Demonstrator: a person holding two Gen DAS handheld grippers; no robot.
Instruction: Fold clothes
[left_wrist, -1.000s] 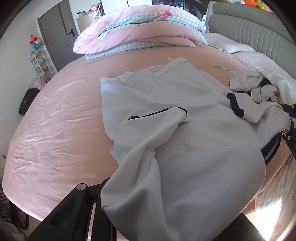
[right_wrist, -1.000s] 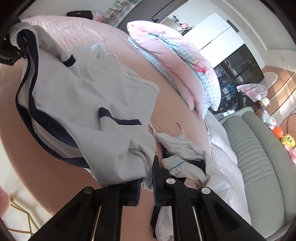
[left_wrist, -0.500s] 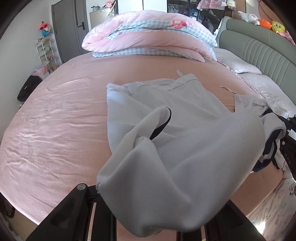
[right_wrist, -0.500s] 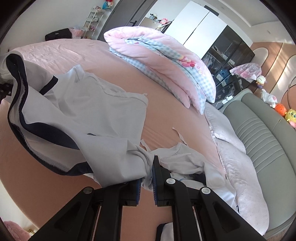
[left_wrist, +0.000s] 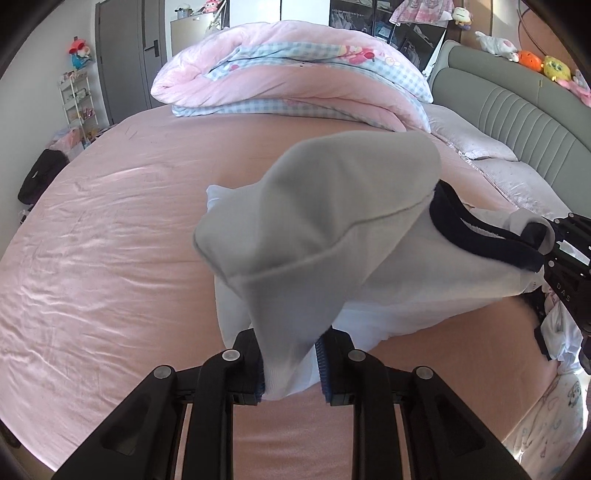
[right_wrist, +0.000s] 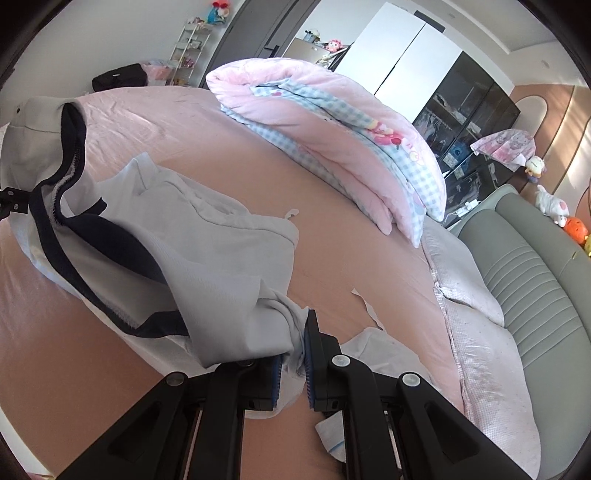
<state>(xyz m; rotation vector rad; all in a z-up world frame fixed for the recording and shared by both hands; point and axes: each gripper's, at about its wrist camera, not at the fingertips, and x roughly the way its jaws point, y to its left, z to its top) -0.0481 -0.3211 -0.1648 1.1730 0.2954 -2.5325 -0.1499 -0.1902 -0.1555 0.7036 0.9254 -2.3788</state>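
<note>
Though pinched by both grippers (left_wrist: 290, 363) (right_wrist: 292, 363), garment (left_wrist: 332, 229) hem above open pink sheet (left_wrist: 110, 258).

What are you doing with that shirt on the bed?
Someone is folding clothes with two hand-held grippers. The left gripper and the right gripper each pinch an edge of the white shirt with dark trim, holding part of it up above the pink bed. More clothes wait nearby.
</note>
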